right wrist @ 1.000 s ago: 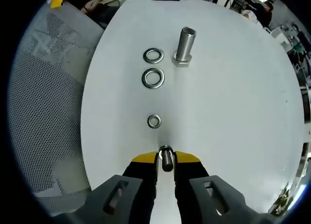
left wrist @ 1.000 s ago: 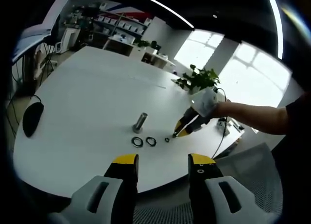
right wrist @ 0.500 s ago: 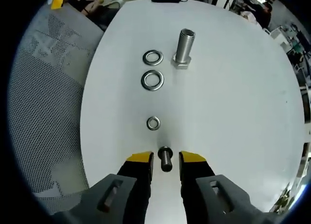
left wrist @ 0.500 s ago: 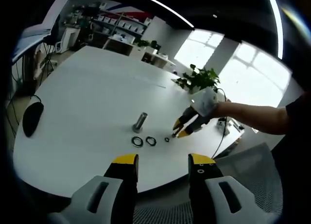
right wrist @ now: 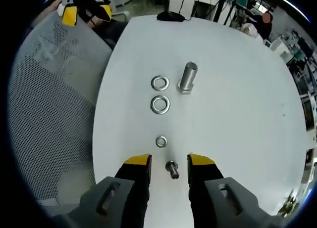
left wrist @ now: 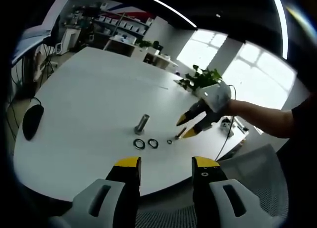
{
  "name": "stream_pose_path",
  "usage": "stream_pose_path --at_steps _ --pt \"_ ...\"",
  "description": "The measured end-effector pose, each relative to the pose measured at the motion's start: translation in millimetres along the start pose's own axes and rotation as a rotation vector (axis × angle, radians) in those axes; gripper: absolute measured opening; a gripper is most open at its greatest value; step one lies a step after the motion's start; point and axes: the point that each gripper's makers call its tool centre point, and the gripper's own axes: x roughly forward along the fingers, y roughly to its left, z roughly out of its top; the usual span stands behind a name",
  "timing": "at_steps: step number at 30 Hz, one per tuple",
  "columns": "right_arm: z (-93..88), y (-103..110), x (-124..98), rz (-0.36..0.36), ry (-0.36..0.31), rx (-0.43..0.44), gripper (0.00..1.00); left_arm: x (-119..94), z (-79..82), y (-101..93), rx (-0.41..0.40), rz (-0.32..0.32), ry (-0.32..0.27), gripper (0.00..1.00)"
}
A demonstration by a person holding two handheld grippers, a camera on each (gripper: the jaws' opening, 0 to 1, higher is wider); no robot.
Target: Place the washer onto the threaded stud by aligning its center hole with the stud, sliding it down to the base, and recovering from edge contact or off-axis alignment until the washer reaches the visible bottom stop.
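Observation:
A large threaded stud (right wrist: 187,77) stands upright on the white table (right wrist: 237,114), with two larger washers (right wrist: 160,104) (right wrist: 159,82) lying beside it. Nearer me lies a small washer (right wrist: 161,141), then a small stud (right wrist: 172,168) standing free on the table. My right gripper (right wrist: 170,163) is open, its yellow tips either side of that small stud without touching. In the left gripper view my left gripper (left wrist: 166,164) hangs open and empty off the table's near edge. From there I see the large stud (left wrist: 141,124), the washers (left wrist: 139,144) and the right gripper (left wrist: 185,127) above the small stud (left wrist: 177,134).
A grey mesh chair (right wrist: 49,114) sits along the table's left edge in the right gripper view, with the left gripper (right wrist: 86,13) above it. A black mouse (left wrist: 32,120) lies on the table's far side. A potted plant (left wrist: 200,80) stands at the table's end.
My right gripper has opened and let go of the small stud, then drawn back and up. The small stud now stands on the table. The left gripper stays put.

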Motion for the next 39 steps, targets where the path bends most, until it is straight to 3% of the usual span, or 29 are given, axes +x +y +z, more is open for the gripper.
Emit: stream_pose_path --at_steps 9,26,39 --pt "25.7 9.5 -11.9 0.019 -0.093 0.007 0.31 0.1 -0.7 0.0 0.003 0.0 0.004 0.4" --pt "32.1 33.2 5.1 0.061 -0.067 -0.032 0.31 0.1 -1.1 -0.8 0.006 -0.003 0.005 0.4" --pt "23.1 27.7 23.1 0.035 0.011 -0.089 0.31 -0.1 -0.1 -1.4 0.006 -0.007 0.0 0.4"
